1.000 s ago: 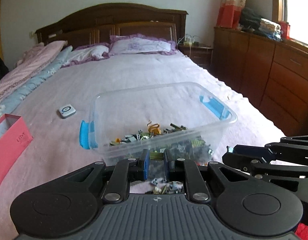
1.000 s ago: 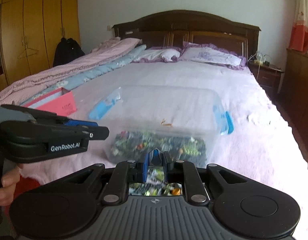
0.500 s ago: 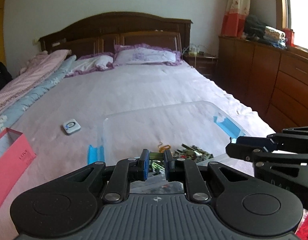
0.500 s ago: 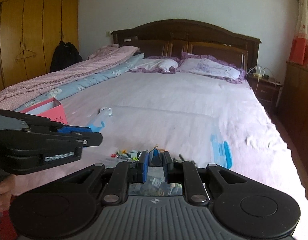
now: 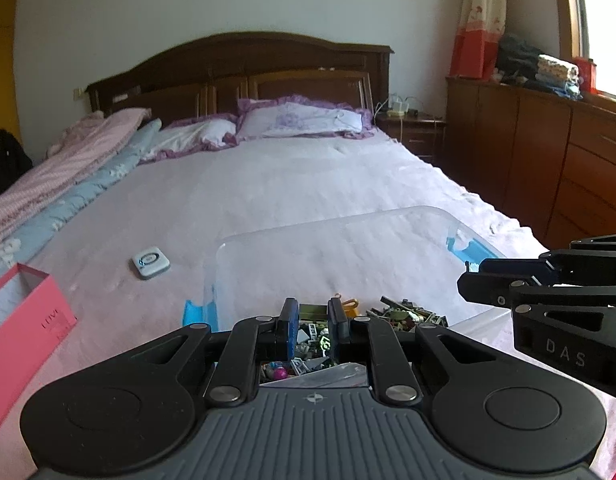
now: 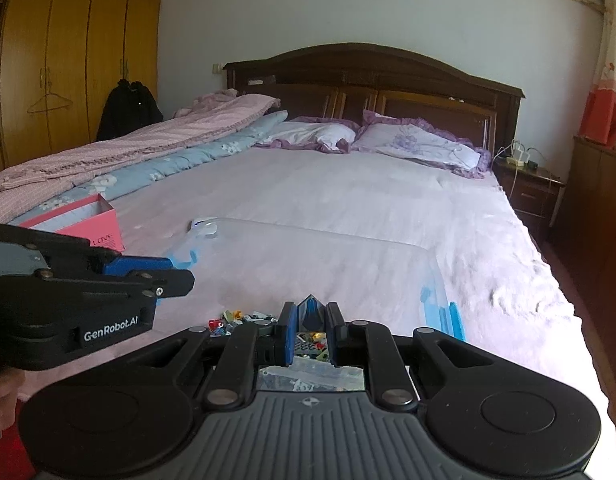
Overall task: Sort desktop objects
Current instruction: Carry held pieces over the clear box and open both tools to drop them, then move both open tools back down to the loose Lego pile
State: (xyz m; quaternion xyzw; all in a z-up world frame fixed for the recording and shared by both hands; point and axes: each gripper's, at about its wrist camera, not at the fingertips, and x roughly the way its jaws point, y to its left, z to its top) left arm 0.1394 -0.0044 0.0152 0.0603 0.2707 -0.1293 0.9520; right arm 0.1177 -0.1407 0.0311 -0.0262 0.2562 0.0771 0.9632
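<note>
A: Bin (image 5: 408, 232) is dropping toward 6 o'clock as the left gripper (image 5: 312, 326) is rising. It is gripping an olive piece (image 5: 312, 310); pink box (image 5: 23, 312) is sitting at 9 o'clock, white device (image 5: 150, 258) at 10.

B: Right gripper (image 6: 311, 330) is also lifting, clamping a blue piece (image 6: 311, 312). Next, both pieces are needing sorting destinations; the left gripper (image 6: 107, 280) is crowding 9 o'clock.

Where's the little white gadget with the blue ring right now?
In the left wrist view, the white gadget lies on the bed sheet at left, between the pink box and the clear bin, touching neither.
</note>
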